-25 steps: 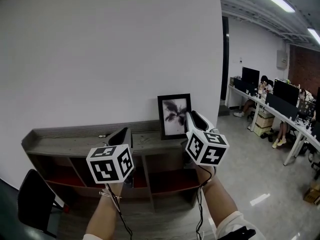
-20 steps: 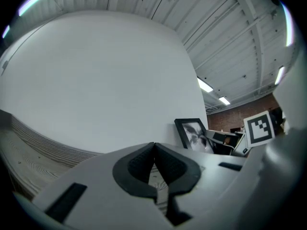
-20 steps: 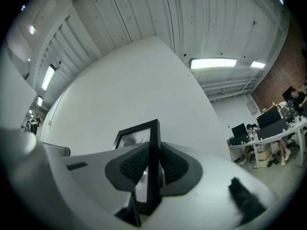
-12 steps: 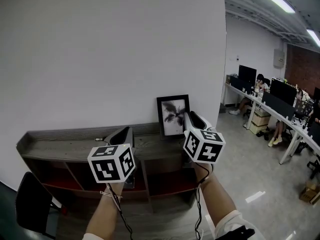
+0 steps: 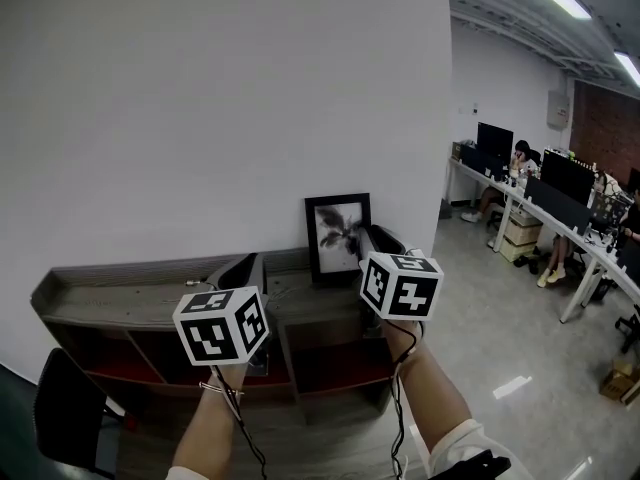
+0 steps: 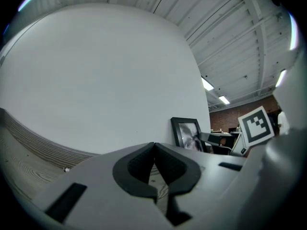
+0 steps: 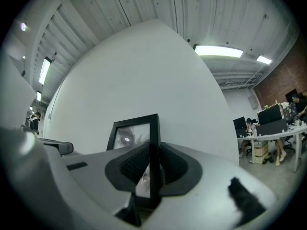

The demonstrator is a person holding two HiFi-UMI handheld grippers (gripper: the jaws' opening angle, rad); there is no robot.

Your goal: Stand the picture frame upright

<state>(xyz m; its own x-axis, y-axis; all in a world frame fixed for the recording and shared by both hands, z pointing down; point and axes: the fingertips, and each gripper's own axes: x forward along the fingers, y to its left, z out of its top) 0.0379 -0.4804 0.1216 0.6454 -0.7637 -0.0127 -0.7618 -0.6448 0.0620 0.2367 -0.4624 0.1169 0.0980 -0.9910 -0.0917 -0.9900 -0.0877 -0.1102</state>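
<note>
**Upright picture frame [image 5: 337, 238] in right gripper [image 7: 149, 169]**

Both forearms [image 5: 430, 388] reach forward, side by side. Jaws of left gripper [image 6: 154, 169] are pressed together, empty, over the wooden shelf unit [image 5: 120, 298]. Right jaws are clamped on the frame's right edge. Frame stands on the shelf top, long axis vertical, glass facing the person, back by the white wall [image 5: 200, 118]

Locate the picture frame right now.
Head view, centre-right: the picture frame stands on the wooden shelf top against the white wall, its right edge clamped in the right gripper.
</note>
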